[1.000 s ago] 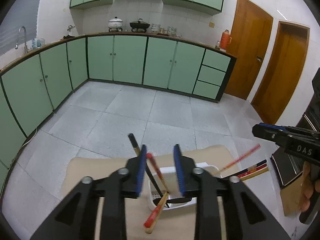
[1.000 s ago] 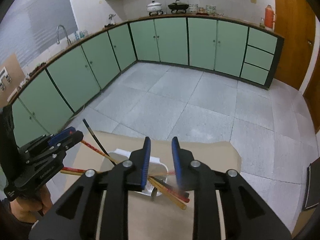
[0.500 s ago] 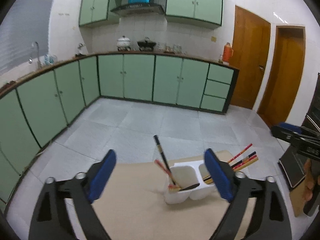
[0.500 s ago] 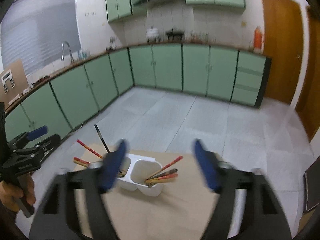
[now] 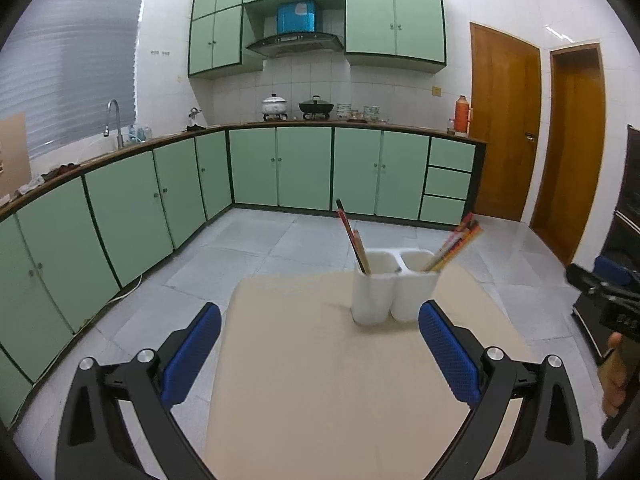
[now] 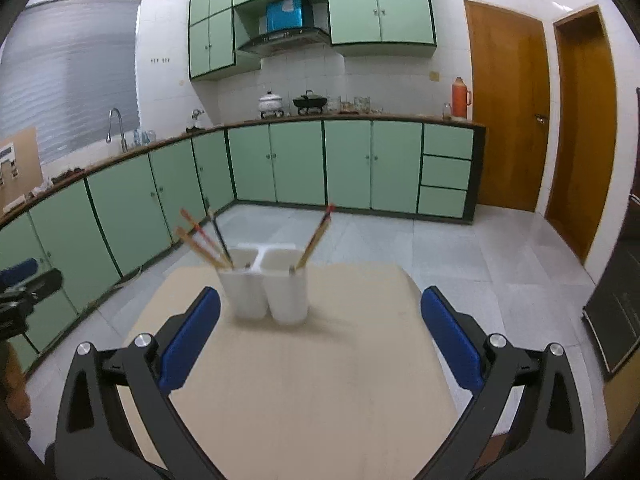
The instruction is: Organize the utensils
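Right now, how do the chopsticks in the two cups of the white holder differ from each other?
In the right wrist view, the chopsticks in the left cup lean to the left, while the chopsticks in the right cup lean to the right. The left bunch fans out and includes a dark stick; the right bunch stays close together. Both bunches stand handle-down inside the white holder on the table, with their ends above its rim.

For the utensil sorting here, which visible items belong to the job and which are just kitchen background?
Part of the job:
- white two-compartment holder
- chopsticks in one compartment, and chopsticks in the other
- left gripper, empty
- right gripper, jaws opening, empty
- table

Just background:
- white pot
- black wok
- orange thermos
- faucet
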`<state>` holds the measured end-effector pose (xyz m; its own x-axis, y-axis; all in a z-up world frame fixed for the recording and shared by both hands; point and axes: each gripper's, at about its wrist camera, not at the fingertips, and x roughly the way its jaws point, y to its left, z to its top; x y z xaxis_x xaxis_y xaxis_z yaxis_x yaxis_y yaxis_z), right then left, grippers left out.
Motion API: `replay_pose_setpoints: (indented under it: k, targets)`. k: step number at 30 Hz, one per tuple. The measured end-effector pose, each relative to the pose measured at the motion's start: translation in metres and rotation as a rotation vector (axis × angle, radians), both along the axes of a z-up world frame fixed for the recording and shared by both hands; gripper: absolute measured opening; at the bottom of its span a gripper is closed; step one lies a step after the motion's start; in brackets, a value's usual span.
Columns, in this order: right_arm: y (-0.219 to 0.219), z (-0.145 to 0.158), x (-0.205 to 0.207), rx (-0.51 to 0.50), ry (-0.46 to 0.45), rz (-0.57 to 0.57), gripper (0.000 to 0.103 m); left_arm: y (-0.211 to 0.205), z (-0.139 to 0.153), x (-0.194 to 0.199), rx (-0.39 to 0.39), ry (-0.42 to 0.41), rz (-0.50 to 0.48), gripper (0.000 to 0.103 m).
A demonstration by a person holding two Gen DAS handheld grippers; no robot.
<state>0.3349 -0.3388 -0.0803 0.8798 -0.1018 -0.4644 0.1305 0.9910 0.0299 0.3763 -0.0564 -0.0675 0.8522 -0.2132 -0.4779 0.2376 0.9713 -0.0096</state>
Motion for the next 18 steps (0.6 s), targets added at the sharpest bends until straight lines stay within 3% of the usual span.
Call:
replay_pose_setpoints:
  k: [6,18]
  targets:
    - [0.026,-0.001,-0.047,0.000,0.001,0.030,0.097,0.021,0.003,-0.055,-0.022,0.007,0.033,0.097]
    - [0.051,0.029,-0.141,0.001,-0.023,-0.015,0.097,0.049,0.027,-0.165,-0.008,-0.021,0.131,0.097]
